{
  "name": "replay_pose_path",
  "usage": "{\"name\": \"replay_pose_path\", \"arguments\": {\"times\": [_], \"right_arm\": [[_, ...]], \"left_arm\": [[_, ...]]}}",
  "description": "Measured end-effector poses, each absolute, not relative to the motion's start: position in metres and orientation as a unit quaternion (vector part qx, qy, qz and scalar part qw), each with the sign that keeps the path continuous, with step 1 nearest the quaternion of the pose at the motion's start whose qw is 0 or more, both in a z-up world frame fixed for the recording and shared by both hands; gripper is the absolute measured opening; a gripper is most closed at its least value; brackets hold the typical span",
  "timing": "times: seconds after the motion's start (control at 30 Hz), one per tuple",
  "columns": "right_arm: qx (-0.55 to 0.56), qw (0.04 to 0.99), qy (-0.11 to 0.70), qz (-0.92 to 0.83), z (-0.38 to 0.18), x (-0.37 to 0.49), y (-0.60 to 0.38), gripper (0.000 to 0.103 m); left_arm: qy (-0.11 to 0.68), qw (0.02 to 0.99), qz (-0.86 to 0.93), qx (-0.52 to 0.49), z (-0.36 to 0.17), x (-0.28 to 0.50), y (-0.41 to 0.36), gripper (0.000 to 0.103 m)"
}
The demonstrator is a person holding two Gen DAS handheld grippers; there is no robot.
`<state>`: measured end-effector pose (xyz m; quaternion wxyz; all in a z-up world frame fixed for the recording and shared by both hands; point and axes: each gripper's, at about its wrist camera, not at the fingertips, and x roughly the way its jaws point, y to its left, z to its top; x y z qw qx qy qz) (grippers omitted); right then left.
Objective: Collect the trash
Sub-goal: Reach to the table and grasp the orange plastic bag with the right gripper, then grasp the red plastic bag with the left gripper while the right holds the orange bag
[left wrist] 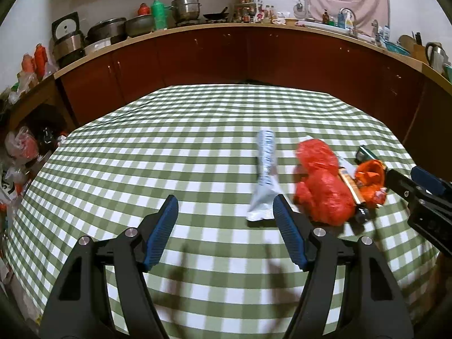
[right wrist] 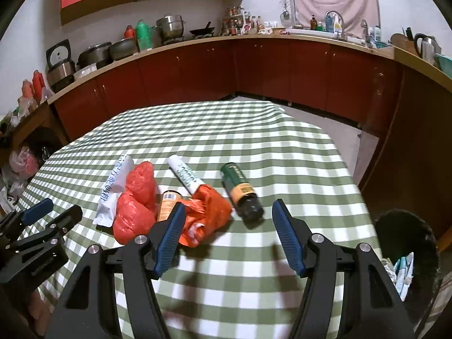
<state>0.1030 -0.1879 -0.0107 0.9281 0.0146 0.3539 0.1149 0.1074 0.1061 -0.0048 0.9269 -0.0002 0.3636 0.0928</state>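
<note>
Six pieces of trash lie bunched on the checked bench [right wrist: 254, 147], handy for the dark bin [right wrist: 406, 243] at four o'clock. Right gripper [right wrist: 226, 220] hangs released, empty, facing the green bottle [right wrist: 241, 190]; left gripper [left wrist: 226, 214], also released, nears the white wrapper [left wrist: 265, 175].
</note>
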Motion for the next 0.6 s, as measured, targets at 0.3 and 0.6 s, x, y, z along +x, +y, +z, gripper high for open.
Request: {"name": "replay_pose_path", "arguments": {"times": [0.3,0.6], "right_arm": [[-0.005,0.919,0.38,0.107,-0.018,0.119,-0.171,0.062],[-0.013,0.913,0.391,0.112,-0.02,0.122,-0.169,0.047]], "left_arm": [[0.369,0.925,0.091,-0.011,-0.01,0.113,0.12,0.07],[0.37,0.926,0.078,-0.017,-0.012,0.12,0.121,0.073]]}}
